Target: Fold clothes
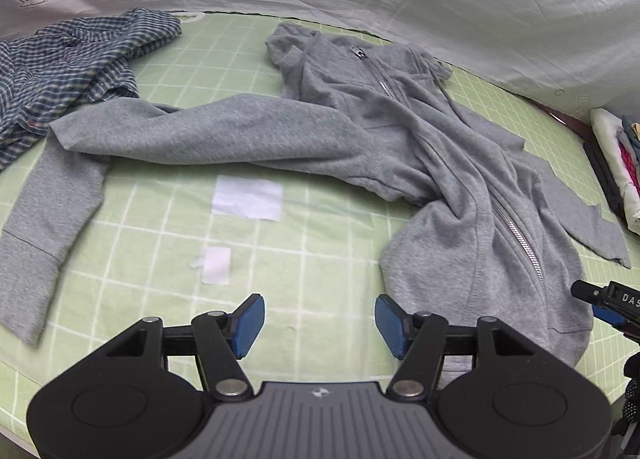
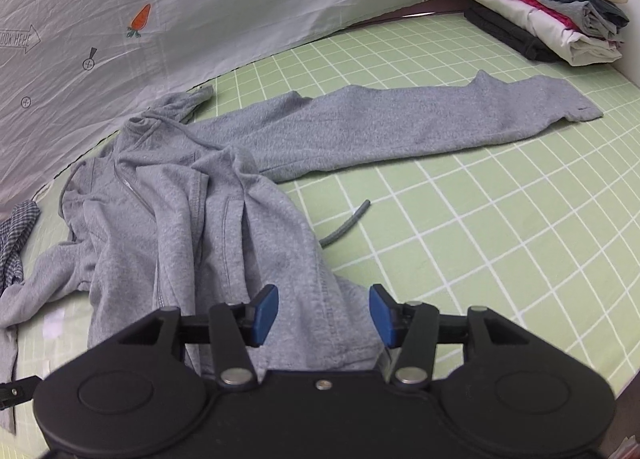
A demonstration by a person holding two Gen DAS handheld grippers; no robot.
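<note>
Hoodie beside plaid shirt

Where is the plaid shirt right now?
In the left wrist view, the plaid shirt lies crumpled at the far left of the green checked sheet, touching the grey hoodie's outstretched sleeve.

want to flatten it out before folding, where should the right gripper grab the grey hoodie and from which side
Probably the bunched bottom hem of the grey hoodie, right under the open right gripper. Come from the near side, tilted down. The cloth there is rucked into ridges that stand off the green checked sheet, so the pads can pinch a fold. The long sleeve already lies flat and offers less to bite.
</note>
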